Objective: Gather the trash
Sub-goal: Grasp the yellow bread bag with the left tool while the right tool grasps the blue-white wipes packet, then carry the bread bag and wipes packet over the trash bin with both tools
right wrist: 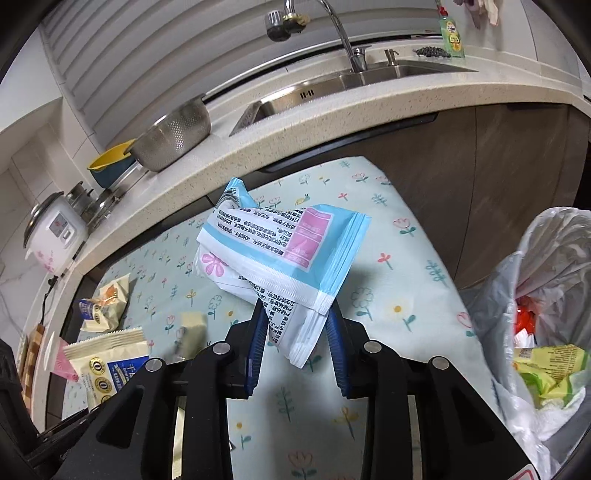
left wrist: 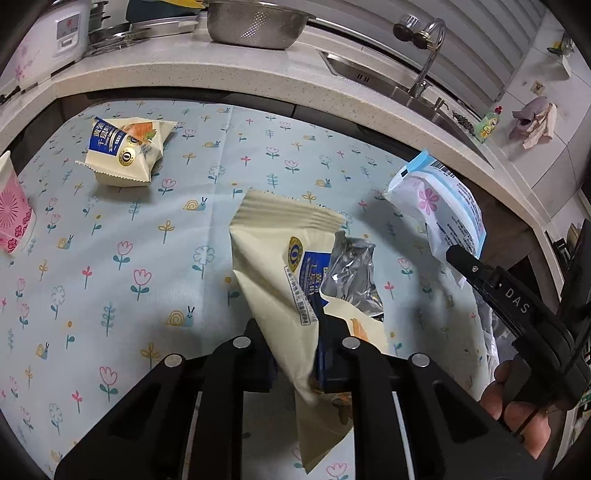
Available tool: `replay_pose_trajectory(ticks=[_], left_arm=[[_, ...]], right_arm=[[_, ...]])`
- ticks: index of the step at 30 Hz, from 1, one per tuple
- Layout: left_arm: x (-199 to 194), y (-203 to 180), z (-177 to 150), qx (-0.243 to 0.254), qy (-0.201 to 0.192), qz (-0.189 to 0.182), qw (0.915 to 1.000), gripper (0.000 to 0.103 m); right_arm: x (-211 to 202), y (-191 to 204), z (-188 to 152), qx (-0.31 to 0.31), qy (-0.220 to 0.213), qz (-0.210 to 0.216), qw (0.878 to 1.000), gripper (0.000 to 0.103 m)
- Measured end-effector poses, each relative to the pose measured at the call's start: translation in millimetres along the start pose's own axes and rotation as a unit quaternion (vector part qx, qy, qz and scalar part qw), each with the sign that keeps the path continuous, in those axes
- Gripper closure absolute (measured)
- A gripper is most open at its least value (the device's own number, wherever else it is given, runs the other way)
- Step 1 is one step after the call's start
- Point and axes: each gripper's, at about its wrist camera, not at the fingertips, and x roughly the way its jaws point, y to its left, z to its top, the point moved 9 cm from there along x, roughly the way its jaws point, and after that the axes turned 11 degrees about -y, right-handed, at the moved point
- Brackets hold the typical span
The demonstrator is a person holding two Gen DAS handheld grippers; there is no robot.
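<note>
My left gripper [left wrist: 291, 325] is shut on a torn cream snack wrapper [left wrist: 273, 266] with a blue label and silver lining, held above the floral tablecloth [left wrist: 129, 229]. My right gripper [right wrist: 297, 314] is shut on a white and light-blue wet-wipe packet [right wrist: 280, 251] with a pink flower; the packet also shows in the left wrist view [left wrist: 439, 206] at the right. A second cream wrapper [left wrist: 125, 151] lies at the far left of the cloth, also in the right wrist view [right wrist: 107, 302]. A trash bag [right wrist: 546, 295] holding yellow-green and red scraps stands open at the right.
A pink patterned carton [left wrist: 13, 214] stands at the cloth's left edge. A stone counter [left wrist: 184, 70] curves behind the table with a metal colander [left wrist: 255, 22], rice cooker [right wrist: 55, 225], sink [right wrist: 314, 92] and faucet [right wrist: 343, 33]. A cream scrap [right wrist: 192, 328] lies on the cloth.
</note>
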Motion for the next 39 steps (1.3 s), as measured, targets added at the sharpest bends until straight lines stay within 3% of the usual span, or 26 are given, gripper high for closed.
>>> replay_pose_trajectory(ticks=[9, 18, 28, 39], left_arm=[[-44, -46, 3, 0.032, -0.027, -0.028, 0.9987, 0.09], [-83, -123, -6, 0.081, -0.04, -0.072, 0.9932, 0.09], [-111, -218, -31, 0.157, -0.053, -0.117, 0.9791, 0.09], [-104, -284, -58, 0.213, -0.049, -0.144, 0.9652, 0.09]], right_arm=[[-65, -30, 18, 0.012, -0.035, -0.011, 0.999, 0.073], [-142, -86, 37, 0.034, -0.08, -0.039, 0.996, 0.073], [-206, -151, 44, 0.052, -0.109, -0.075, 0.99, 0.073], [-230, -194, 38, 0.06, -0.116, -0.104, 0.986, 0.073]])
